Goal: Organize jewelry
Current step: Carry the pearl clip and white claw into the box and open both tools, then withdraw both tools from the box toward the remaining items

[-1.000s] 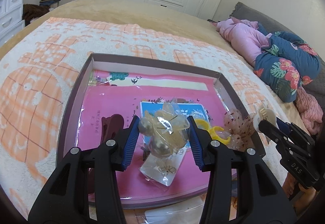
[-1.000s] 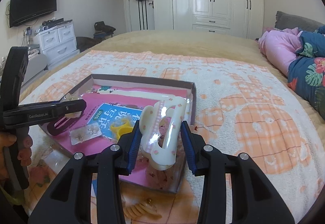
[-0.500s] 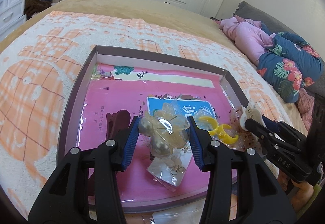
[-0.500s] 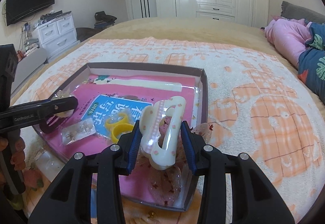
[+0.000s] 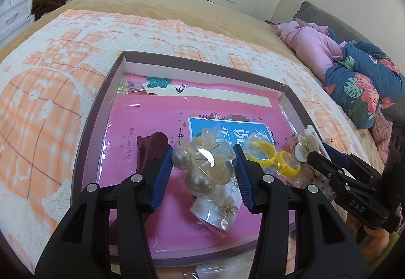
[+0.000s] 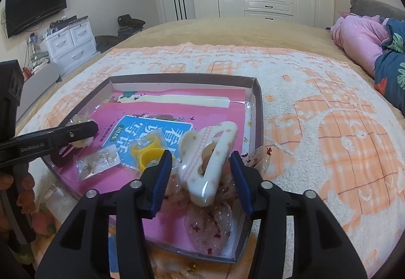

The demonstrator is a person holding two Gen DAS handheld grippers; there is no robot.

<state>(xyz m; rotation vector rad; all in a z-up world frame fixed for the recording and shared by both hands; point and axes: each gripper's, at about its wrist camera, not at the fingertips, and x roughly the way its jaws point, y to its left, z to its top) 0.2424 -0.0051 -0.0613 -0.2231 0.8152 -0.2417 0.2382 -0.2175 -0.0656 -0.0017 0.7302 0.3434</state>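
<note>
left gripper (image 5: 203, 165) fingers hold pearl hair clip (image 5: 202, 165) above tray (image 5: 101, 102) | right gripper (image 6: 201, 165) fingers opening, cream claw clip (image 6: 207, 160) between them over tray corner | clip seems light, stiff, glossy, probably slippery; grip across its body

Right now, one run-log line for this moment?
left claw: shut on pearl bag | right claw: opening, hair clip between pads | both over tray

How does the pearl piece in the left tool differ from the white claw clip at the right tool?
The pearl piece is translucent amber with two grey pearls; the claw clip is opaque white with pink dots. The left tool clamps the pearl piece; the right tool is opening, pads off the clip. Both sit over the tray.
</note>
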